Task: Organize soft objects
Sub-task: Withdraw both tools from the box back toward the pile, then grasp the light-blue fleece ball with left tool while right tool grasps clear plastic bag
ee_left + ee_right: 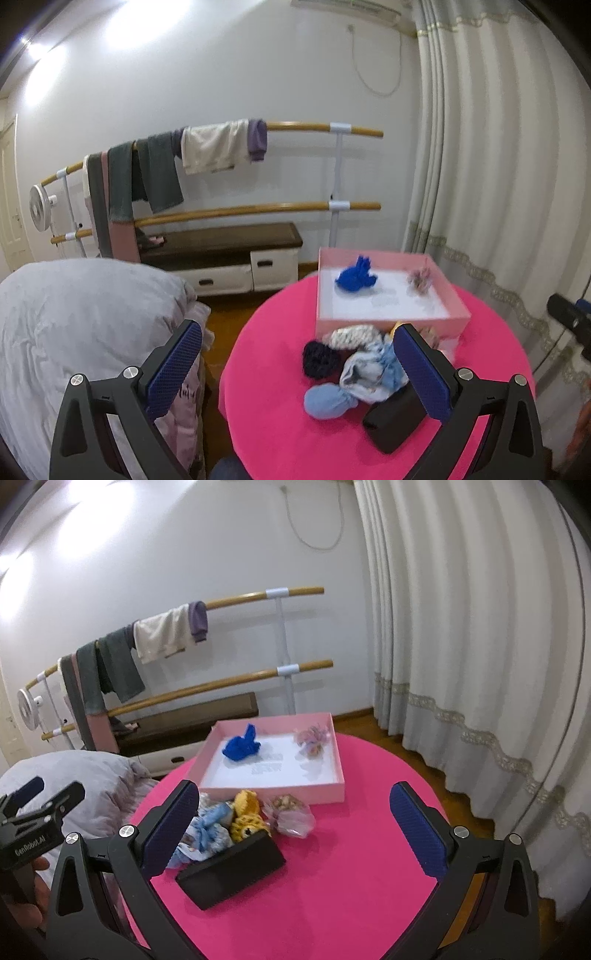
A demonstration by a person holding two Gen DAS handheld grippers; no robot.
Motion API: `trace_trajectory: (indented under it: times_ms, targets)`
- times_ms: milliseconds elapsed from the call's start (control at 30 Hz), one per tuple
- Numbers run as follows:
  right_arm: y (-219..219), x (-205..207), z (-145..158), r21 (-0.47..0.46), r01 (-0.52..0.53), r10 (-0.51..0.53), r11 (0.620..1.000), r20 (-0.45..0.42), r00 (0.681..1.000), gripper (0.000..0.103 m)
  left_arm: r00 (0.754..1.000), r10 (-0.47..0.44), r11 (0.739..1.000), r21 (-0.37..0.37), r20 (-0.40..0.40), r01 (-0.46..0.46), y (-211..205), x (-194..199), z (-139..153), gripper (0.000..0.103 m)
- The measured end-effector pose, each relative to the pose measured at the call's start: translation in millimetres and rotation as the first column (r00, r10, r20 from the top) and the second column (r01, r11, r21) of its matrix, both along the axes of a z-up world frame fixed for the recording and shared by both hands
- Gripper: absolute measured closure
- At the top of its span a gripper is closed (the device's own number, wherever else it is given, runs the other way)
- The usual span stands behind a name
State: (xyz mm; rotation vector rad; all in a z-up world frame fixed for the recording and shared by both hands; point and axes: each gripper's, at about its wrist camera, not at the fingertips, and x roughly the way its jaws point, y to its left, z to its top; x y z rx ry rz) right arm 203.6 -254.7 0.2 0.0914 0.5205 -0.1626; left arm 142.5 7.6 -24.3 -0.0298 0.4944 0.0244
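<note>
A shallow pink box (pixel 391 319) (pixel 273 792) stands at the far side of the round pink table (pixel 280 435) (pixel 351 867). Inside it lie a blue knitted toy (pixel 354 277) (pixel 242 747) and a small pink bundle (pixel 419 281) (pixel 312 742). In front of the box is a pile: a dark knitted piece (pixel 319 359), a light blue pouch (pixel 328 400), white-blue cloth (pixel 369 369) (pixel 207 834), a yellow knitted toy (pixel 247 812), a clear bag (pixel 293 814) and a black case (pixel 395 421) (pixel 232 869). My left gripper (pixel 297 328) and right gripper (pixel 293 788) hover open above the table, holding nothing.
A bed with a grey duvet (pixel 81 325) lies left of the table. Behind stand a wooden-bar rack (pixel 258 208) hung with clothes, a low bench cabinet (pixel 229 258) and a small fan (pixel 38 208). White curtains (pixel 461 627) hang at the right.
</note>
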Motion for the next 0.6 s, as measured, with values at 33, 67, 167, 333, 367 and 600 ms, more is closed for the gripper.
trace_trajectory:
  times_ms: [33, 67, 167, 333, 367, 600]
  targets:
    - [-2.5, 2.3, -3.4, 0.003, 0.003, -0.003, 1.000, -0.009, 1.000, 0.000, 1.000, 0.002, 1.000, 0.002, -0.021, -0.002, 1.2, 5.7, -7.0, 0.000]
    - [-5.3, 5.1, -7.3, 0.008, 0.005, -0.005, 1.000, -0.021, 1.000, 0.000, 0.999, 0.002, 1.000, 0.003, -0.038, -0.002, 1.8, 10.3, -12.0, 0.000]
    - [-11.7, 14.2, -19.6, 0.023, 0.011, -0.009, 1.000, -0.053, 0.999, 0.000, 0.997, 0.003, 1.000, 0.012, -0.083, -0.002, 2.2, 24.0, -26.7, 0.000]
    - [-18.6, 34.3, -44.9, 0.041, 0.010, -0.005, 0.999, -0.126, 0.992, 0.000, 0.983, -0.004, 1.000, 0.018, -0.182, 0.007, -0.1, 53.8, -61.4, 0.000]
    - [-19.7, 37.2, -50.5, 0.045, 0.009, -0.003, 0.999, -0.139, 0.990, 0.000, 0.979, -0.005, 1.000, 0.015, -0.201, 0.008, 0.6, 60.2, -67.2, 0.000]
    - [-21.5, 64.5, -86.8, 0.058, -0.003, 0.017, 0.998, -0.242, 0.970, 0.000, 0.955, -0.025, 1.000, 0.004, -0.294, 0.027, -3.1, 103.5, -108.7, 0.001]
